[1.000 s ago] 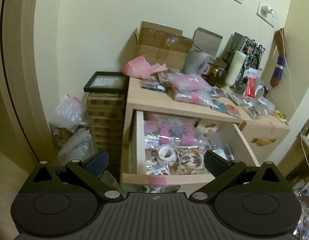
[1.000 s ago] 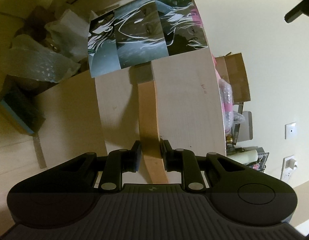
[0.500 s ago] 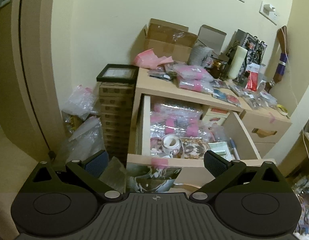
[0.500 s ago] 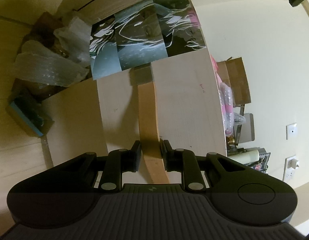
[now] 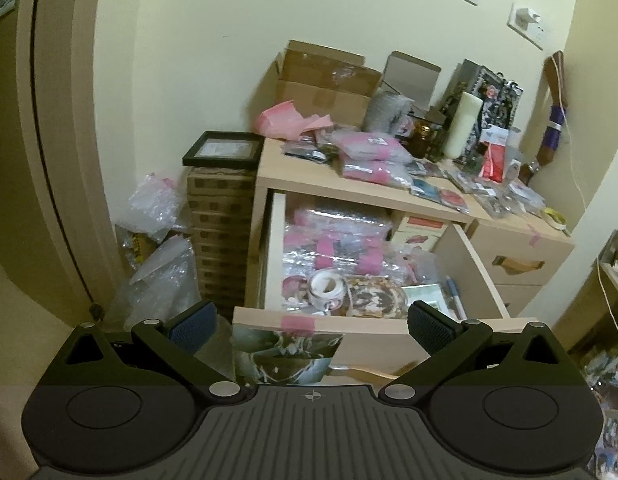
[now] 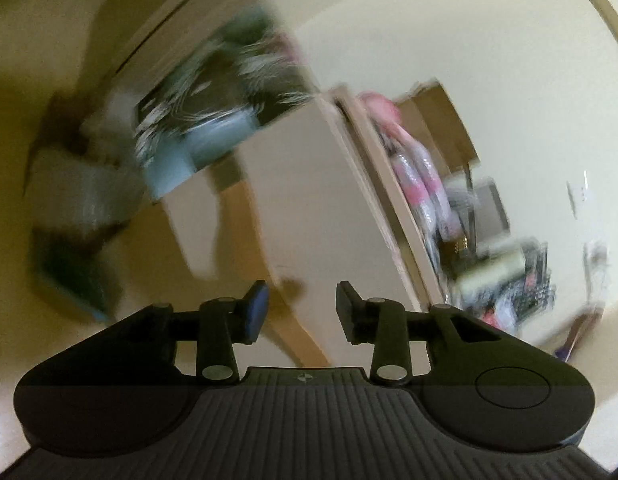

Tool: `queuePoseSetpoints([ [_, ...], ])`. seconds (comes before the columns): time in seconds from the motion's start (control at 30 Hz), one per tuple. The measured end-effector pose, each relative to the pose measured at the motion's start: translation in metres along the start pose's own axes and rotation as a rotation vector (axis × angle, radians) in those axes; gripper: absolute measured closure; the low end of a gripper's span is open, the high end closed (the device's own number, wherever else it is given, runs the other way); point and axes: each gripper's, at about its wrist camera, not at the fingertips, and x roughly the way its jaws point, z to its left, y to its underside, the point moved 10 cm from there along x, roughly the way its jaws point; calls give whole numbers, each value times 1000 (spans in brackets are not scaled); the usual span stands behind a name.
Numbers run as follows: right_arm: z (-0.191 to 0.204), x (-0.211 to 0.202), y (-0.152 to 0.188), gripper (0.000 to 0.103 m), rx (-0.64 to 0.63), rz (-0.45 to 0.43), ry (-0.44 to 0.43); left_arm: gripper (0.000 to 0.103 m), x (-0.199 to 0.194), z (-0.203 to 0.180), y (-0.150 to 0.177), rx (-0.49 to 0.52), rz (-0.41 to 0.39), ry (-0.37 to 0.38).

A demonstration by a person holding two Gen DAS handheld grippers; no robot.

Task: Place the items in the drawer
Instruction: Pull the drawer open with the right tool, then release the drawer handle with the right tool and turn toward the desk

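Observation:
The top drawer [image 5: 385,326] of a pale wood dresser stands pulled far out, crammed with pink packets, a tape roll [image 5: 325,286] and printed cards. My left gripper [image 5: 309,322] hangs open in front of it, holding nothing. A dark illustrated print [image 5: 285,356] is taped to the drawer front. In the blurred right wrist view my right gripper [image 6: 301,308] is open, just off the tan strap handle [image 6: 245,236] on the drawer front [image 6: 309,200]. The print [image 6: 213,120] shows above that handle.
The dresser top [image 5: 321,178] is heaped with pink bags [image 5: 369,156], a candle [image 5: 463,124] and cardboard boxes [image 5: 329,80]. Stacked boxes [image 5: 221,236] with a black frame [image 5: 225,152] and bubble wrap [image 5: 161,272] stand at its left. A second chest [image 5: 521,256] sits at the right.
The drawer slid further out while my right gripper held its handle. That gripper has now opened, let go of the handle and swung away fast. The left gripper drew back.

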Motion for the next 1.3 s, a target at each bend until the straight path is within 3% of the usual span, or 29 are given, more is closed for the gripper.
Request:
queuePoseSetpoints([
  [0.07, -19, -6, 0, 53, 138, 15, -12, 0, -2, -4, 6, 6, 0, 0],
  [0.1, -28, -8, 2, 43, 217, 25, -23, 0, -1, -5, 7, 9, 3, 0],
  [0.27, -73, -15, 20, 17, 640, 85, -112, 0, 2, -9, 15, 18, 23, -6],
  [0.4, -99, -24, 39, 2, 826, 95, -126, 0, 1, -13, 19, 27, 26, -6],
  [0.63, -133, -44, 63, 2, 1084, 107, -162, 0, -2, -18, 28, 16, 38, -20],
  [0.87, -173, -77, 63, 2, 1134, 34, -95, 0, -12, -31, 29, 32, -1, -17],
  [1.0, -199, -105, 66, 2, 1165, -17, -12, 0, -24, -58, 22, 88, -81, 35],
  [1.17, -235, -156, 76, 2, 1182, -90, 155, 0, -42, -97, 11, 167, -194, 109],
  [1.3, -268, -202, 91, 1, 1199, -136, 306, 0, -48, -138, -6, 203, -227, 222],
])
